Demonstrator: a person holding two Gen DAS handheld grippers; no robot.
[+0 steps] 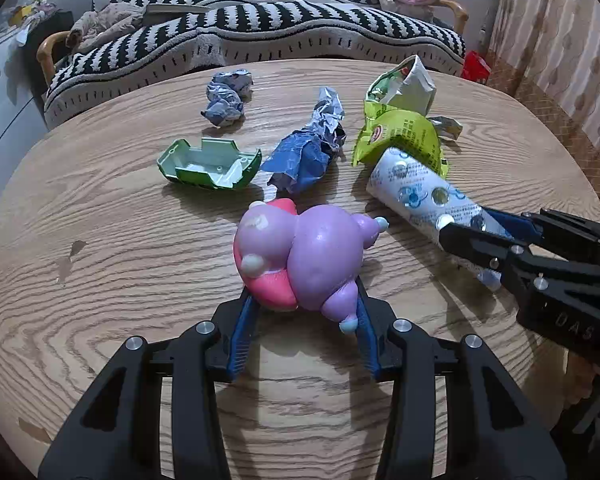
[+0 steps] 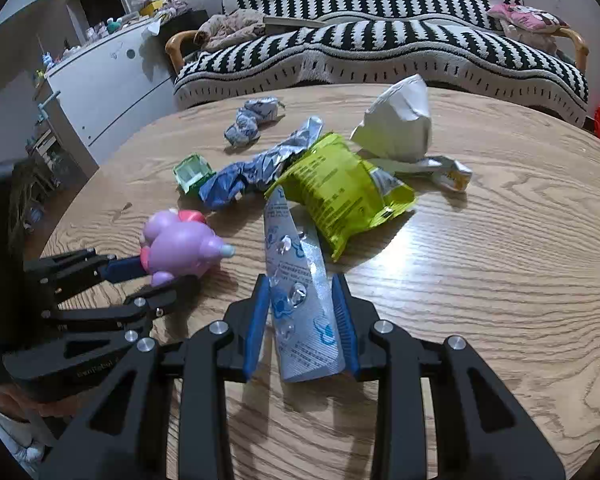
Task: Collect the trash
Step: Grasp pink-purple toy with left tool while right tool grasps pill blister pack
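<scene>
On the round wooden table [image 1: 120,280] lies a purple and pink toy figure [image 1: 308,248] [image 2: 180,240]. My left gripper [image 1: 303,296] [image 2: 162,276] is shut on it, with the blue pads pressed against both of its sides. A flattened white tube with blue print [image 1: 412,188] [image 2: 292,264] lies to the toy's right. My right gripper [image 2: 300,284] [image 1: 470,226] is shut on the tube's near end. The tube's far tip rests on a yellow-green snack bag [image 1: 404,136] [image 2: 340,192].
Further back lie a crumpled blue wrapper [image 1: 308,152], a crumpled paper ball [image 1: 226,98], a green plastic shell [image 1: 208,164], a white paper bag [image 1: 412,84] and a small foil wrapper [image 2: 448,172]. A black-and-white striped sofa [image 1: 260,28] stands behind the table, a white cabinet [image 2: 112,80] to the left.
</scene>
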